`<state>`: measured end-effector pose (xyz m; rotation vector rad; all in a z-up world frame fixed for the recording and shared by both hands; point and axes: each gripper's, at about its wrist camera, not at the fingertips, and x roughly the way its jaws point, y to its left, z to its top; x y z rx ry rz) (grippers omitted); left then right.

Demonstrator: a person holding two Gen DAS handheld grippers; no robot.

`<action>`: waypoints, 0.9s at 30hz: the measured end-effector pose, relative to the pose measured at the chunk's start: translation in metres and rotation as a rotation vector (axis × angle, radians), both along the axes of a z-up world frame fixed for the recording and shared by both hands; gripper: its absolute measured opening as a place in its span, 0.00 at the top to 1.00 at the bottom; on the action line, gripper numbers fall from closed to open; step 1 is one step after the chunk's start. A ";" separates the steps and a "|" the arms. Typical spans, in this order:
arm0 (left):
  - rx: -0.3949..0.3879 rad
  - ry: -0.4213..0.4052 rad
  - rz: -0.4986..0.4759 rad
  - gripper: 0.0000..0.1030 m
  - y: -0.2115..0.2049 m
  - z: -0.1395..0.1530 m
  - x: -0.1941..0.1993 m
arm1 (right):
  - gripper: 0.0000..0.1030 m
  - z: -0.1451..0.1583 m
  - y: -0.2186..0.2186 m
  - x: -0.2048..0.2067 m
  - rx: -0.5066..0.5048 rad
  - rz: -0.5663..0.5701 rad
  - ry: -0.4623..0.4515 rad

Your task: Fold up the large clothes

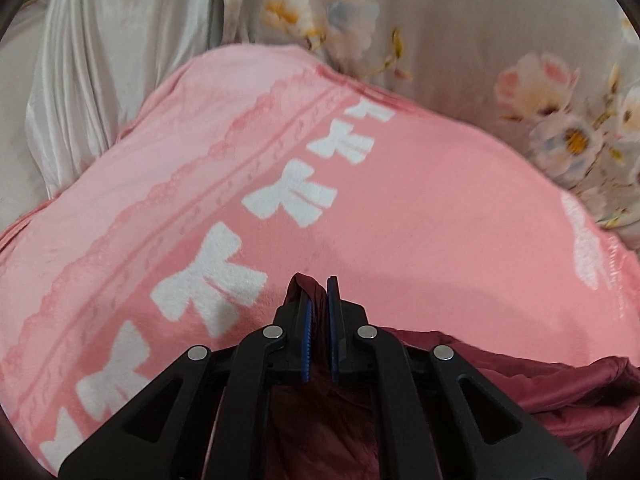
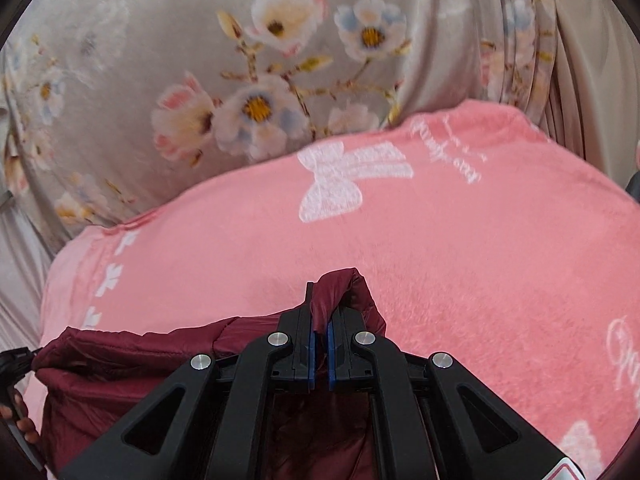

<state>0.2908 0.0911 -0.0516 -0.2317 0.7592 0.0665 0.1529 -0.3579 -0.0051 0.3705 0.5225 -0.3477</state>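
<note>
The maroon garment point(image 1: 500, 376) is pinched at one edge by the left gripper point(image 1: 319, 300) and the right gripper point(image 2: 322, 312), above the pink blanket point(image 2: 440, 260), probably to carry a fold across.

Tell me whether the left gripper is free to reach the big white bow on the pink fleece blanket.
Probably not yet: the left gripper is shut on the maroon padded garment, so it would drag that along. Nothing else lies between it and the white bow.
</note>
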 end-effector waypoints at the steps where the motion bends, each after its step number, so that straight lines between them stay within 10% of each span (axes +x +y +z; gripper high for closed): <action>1: 0.015 0.019 0.002 0.94 -0.003 -0.011 0.008 | 0.97 -0.006 0.000 0.006 0.003 -0.001 0.015; 17: 0.002 0.056 -0.006 0.80 -0.010 -0.068 0.043 | 0.89 -0.053 -0.011 0.034 0.077 -0.012 0.137; 22: -0.009 -0.084 0.060 0.56 0.023 -0.014 0.011 | 0.44 0.003 -0.016 -0.035 0.033 -0.142 -0.131; 27: -0.041 -0.194 0.020 0.53 0.030 0.045 -0.023 | 0.67 0.041 0.024 -0.056 -0.053 -0.030 -0.208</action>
